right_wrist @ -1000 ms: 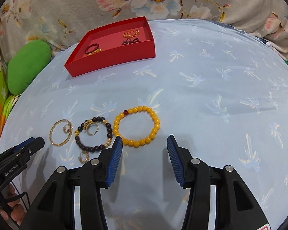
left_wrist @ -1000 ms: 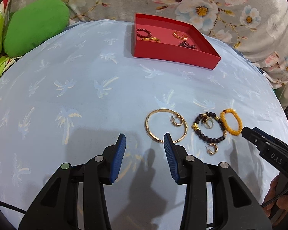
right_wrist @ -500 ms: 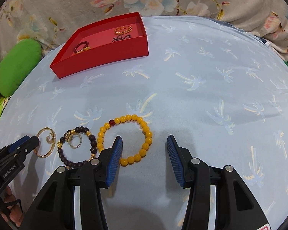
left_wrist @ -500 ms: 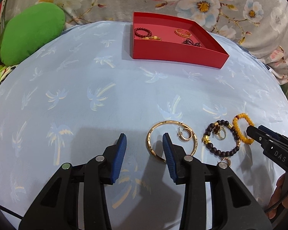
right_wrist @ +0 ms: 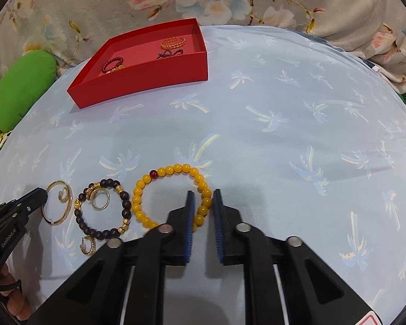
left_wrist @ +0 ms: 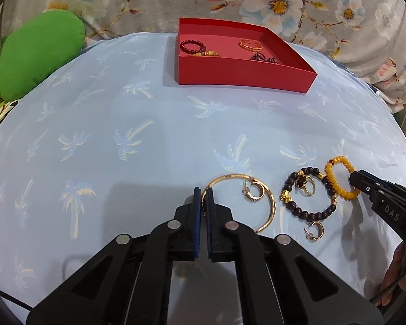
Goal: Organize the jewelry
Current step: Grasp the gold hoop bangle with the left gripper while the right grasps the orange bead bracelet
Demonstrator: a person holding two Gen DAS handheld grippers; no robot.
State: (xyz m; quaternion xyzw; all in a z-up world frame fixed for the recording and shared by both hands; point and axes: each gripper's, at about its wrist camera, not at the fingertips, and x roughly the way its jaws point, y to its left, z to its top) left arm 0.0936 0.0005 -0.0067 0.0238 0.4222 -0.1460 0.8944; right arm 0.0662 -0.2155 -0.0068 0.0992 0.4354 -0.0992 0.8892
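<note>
Pale blue cloth point(left_wrist: 154, 124) printed with palm trees covers the whole work surface under my grippers, with a grey floral fabric point(left_wrist: 270, 2) behind it and a green cushion point(left_wrist: 38, 54) off at the far left edge. At the back of the cloth sits the red tray point(left_wrist: 243, 74), and I can see a dark red bead bracelet point(left_wrist: 192, 46), a twisted gold bangle point(left_wrist: 250, 44) and some dark beaded pieces point(left_wrist: 262, 57) already lying in it.

My left gripper point(left_wrist: 203, 197) has its blue pads pinched nearly together on the near-left rim of the thin gold bangle point(left_wrist: 269, 203), which lies flat on the cloth well in front of the tray. Inside that bangle rests a small gold hoop earring point(left_wrist: 253, 193).

My right gripper point(right_wrist: 203, 203) is narrowed around the right side of the yellow bead bracelet point(right_wrist: 159, 172); the beads sit between the pads, but a sliver of gap shows on each side, so I cannot tell whether it is actually clamped. That bracelet lies flat, just right of the dark bead bracelet point(right_wrist: 125, 205), and the two are touching or nearly so.

Within the dark bracelet's loop lies a gold ring point(right_wrist: 100, 199), and just in front of it on the cloth is a second gold hoop earring point(right_wrist: 89, 245).
</note>
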